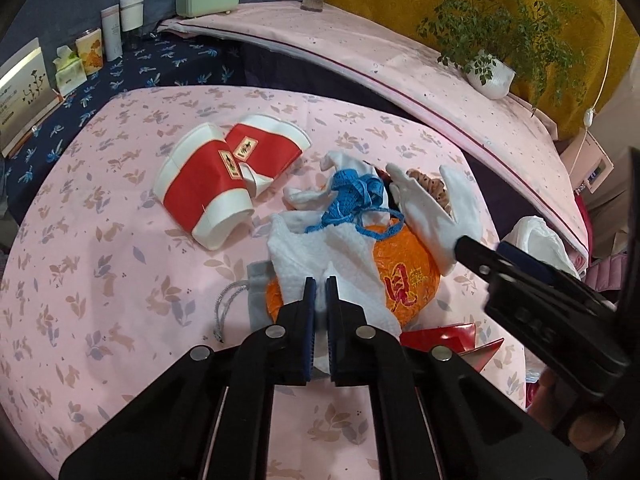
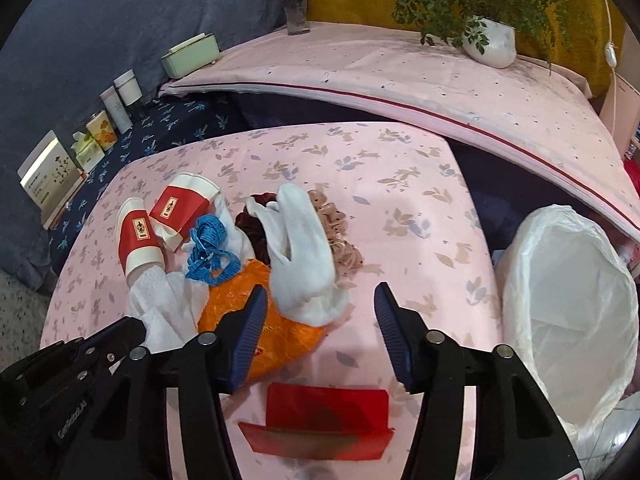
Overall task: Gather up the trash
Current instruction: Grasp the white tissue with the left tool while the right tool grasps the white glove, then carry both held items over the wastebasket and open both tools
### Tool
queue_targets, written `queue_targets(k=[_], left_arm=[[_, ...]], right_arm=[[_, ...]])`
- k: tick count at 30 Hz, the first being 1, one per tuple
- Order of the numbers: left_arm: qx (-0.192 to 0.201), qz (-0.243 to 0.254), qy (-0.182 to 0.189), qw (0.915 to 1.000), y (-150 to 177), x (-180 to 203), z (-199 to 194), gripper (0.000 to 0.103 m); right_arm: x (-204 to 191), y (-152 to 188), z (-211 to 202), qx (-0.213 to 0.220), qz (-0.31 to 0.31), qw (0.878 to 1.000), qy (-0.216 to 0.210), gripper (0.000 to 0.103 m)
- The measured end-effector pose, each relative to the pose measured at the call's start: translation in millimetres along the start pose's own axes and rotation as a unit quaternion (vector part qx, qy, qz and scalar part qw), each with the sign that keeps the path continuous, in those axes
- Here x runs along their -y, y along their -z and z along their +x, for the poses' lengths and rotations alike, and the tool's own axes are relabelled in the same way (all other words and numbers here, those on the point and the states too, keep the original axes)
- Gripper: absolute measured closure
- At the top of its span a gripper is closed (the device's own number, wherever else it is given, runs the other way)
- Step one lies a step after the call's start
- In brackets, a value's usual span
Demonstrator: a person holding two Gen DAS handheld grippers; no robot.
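Observation:
My left gripper (image 1: 320, 284) is shut on a white paper towel (image 1: 320, 252) that lies over an orange plastic bag (image 1: 404, 276). The towel (image 2: 168, 300) and the orange bag (image 2: 276, 336) also show in the right wrist view. My right gripper (image 2: 318, 300) is open and empty, hovering above the bag's edge and a white glove (image 2: 300, 256). A red envelope (image 2: 324, 416) lies just below it. A blue measuring tape (image 2: 210, 252) lies on the pile. A bin lined with a white bag (image 2: 568, 320) stands to the right of the table.
Two red-and-white slippers (image 1: 224, 176) lie left of the pile on the pink tablecloth (image 1: 100, 280). A grey drawstring pouch (image 1: 252, 288), scrunchies (image 2: 336, 220), a potted plant (image 2: 488, 40), a green box (image 2: 192, 56) and bottles (image 2: 120, 104) are around.

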State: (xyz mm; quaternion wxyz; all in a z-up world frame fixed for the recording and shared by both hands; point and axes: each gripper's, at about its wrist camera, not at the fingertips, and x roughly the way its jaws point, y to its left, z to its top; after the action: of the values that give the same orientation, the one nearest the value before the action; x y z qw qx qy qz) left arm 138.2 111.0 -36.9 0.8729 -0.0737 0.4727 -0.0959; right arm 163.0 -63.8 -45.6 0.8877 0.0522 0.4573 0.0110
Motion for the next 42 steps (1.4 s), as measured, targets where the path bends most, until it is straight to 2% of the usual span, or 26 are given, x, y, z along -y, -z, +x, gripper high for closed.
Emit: queue_targets(k=[1,2,3,6,16,22,27,38,42], left_arm=[[0.003,0.001,-0.001,1.0000,-1,0,-2,0.099],[0.007,0.002,-0.002,1.0000,-3,0,-5,0.099],[0.011,0.003,-0.001,0.9999,-5,0,-8,0.099],[0.023,0.005,0.000,0.9997,-11,2,-17,0.099],[0.071,0.031,0.021,0.9968,-42,35,-57,0.099],[0.101,0.055,0.055,0.9919,-65,78,-85,0.099],[0.111,0.086,0.086,0.9863,-73,127,-96,0.099],[0.080,0.148,0.164,0.9721,-57,249,-75,0.099],[0.065,0.167,0.177,0.9677,-48,283,-59,0.099]], right_arm=[[-3,-1,4,-0.004,-0.004,1.000,-0.002,0.067],[-6,-2,10,-0.010,-0.009,1.000,-0.001,0.079],[-9,-2,14,-0.015,-0.014,1.000,-0.004,0.087],[-14,-3,14,-0.012,-0.020,1.000,-0.016,0.091],[-3,-32,-52,0.054,-0.028,0.998,-0.015,0.092],[37,-45,-100,0.097,-0.001,0.995,0.014,0.092],[83,-41,-125,0.110,0.034,0.992,0.044,0.092],[192,0,-147,0.102,0.105,0.982,0.117,0.092],[220,16,-144,0.091,0.128,0.979,0.128,0.092]])
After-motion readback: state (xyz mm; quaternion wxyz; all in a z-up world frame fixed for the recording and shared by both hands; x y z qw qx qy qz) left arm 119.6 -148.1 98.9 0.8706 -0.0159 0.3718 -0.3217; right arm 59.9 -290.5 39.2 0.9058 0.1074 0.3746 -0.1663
